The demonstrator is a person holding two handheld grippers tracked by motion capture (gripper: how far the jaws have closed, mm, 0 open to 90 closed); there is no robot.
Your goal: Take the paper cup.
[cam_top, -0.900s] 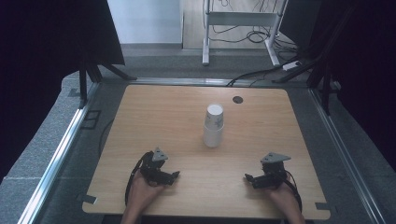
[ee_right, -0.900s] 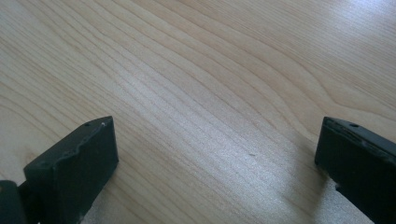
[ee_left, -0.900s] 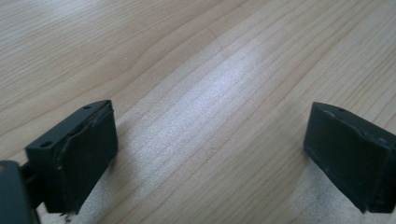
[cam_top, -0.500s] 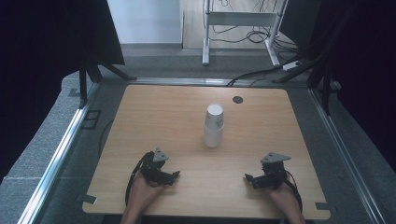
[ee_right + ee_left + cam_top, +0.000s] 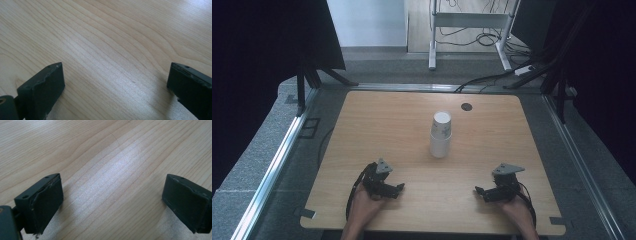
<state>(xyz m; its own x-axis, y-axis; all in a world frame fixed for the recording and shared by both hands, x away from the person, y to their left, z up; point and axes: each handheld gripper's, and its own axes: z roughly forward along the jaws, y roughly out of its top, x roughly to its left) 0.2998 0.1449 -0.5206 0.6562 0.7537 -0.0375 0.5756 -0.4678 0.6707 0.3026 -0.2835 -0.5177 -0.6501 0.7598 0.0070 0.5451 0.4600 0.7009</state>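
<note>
A stack of white paper cups [image 5: 441, 134] stands upside down near the middle of the wooden table [image 5: 377, 125]. My left gripper [image 5: 396, 189] rests on the table near the front left, held by a hand, jaws pointing right. Its own view shows the left gripper [image 5: 110, 202] open, with bare wood between the jaws. At the front right my right gripper [image 5: 480, 192] lies on the table, jaws pointing left. In its own view the right gripper [image 5: 115, 87] is open too, holding nothing. Both grippers sit well short of the cups.
A small dark round cap [image 5: 467, 106] is set in the tabletop at the back right. Metal rails [image 5: 277, 160] run along both sides of the table. Black curtains, a white frame [image 5: 467, 22] and cables lie beyond the far edge.
</note>
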